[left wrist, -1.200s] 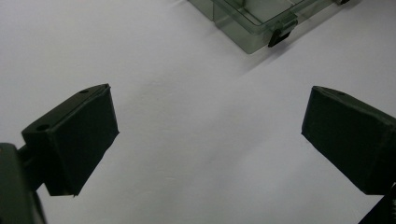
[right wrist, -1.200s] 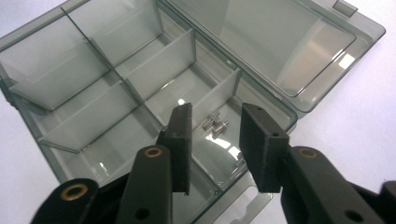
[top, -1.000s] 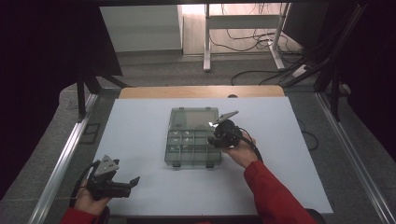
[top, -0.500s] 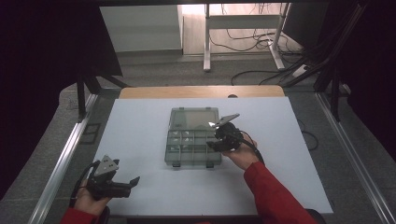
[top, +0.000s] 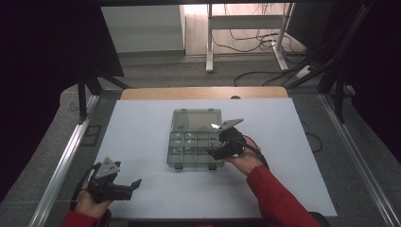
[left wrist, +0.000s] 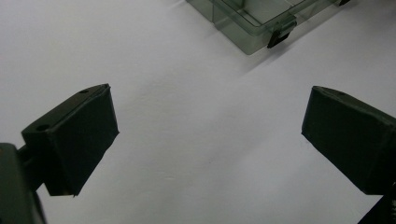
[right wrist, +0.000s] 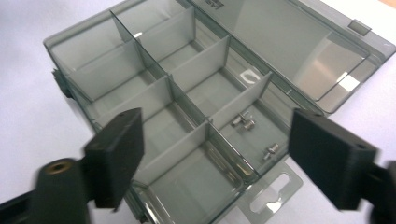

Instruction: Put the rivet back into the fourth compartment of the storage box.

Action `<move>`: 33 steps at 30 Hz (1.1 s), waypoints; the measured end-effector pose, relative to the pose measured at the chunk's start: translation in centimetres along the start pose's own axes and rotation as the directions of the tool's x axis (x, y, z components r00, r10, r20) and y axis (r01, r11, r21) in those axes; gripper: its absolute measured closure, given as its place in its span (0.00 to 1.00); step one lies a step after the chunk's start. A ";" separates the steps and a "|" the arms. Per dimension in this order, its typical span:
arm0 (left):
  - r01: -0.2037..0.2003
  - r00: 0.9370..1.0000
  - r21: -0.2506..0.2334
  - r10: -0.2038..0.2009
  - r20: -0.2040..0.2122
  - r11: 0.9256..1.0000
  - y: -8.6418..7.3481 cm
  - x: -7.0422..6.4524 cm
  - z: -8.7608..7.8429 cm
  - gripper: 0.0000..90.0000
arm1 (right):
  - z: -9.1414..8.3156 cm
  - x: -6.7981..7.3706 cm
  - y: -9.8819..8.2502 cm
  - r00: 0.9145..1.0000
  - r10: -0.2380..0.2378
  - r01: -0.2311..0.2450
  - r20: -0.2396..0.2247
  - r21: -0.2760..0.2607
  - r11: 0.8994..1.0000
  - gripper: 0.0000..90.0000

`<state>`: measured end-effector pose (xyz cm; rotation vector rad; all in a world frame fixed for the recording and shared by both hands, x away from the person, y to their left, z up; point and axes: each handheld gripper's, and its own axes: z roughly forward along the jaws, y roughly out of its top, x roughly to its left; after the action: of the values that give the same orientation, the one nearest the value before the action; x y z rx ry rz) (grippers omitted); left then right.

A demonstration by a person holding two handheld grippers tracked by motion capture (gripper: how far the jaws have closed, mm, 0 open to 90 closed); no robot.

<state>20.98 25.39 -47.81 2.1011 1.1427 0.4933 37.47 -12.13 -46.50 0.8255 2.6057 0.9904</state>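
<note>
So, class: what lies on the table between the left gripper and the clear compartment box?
Nothing: in the high view, bare white table separates the left gripper from the compartment box.

Compartment box (right wrist: pixel 196 93): smoky translucent plastic, glossy, smooth; hinged lid (right wrist: pixel 299 51) upper right of the right gripper view throws bright glare patches. Dividers same plastic, slightly frosted. Small pins (right wrist: pixel 243 122) in a right-hand compartment: bare metal, shiny. Latches (left wrist: pixel 281 35) at top of the left gripper view: opaque black plastic. Fingers (left wrist: pixel 74 135) of both grippers: matt black, faintly grainy, plastic-looking. Desk (top: pixel 142 137) top: matt white, smooth, no reflections; far edge strip (top: pixel 203 92) looks like wood. Sleeve (top: pixel 279 198), lower right of the high view: red cloth.
</note>
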 end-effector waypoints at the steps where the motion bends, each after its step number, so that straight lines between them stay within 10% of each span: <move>1: 0.000 1.000 0.000 0.000 0.000 1.000 0.0 0.0 0.0 0.04 | 0.0 0.0 0.0 1.000 0.000 0.000 0.000 0.000 1.000 0.19; 33: 0.004 1.000 -0.002 -0.004 -0.001 1.000 0.0 0.0 0.0 0.04 | -2.3 0.9 -1.7 1.000 0.000 0.000 -0.008 -0.018 1.000 0.02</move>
<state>20.98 25.34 -47.79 2.0962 1.1466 0.4940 35.06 -13.88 -45.96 0.8185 2.5993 1.0176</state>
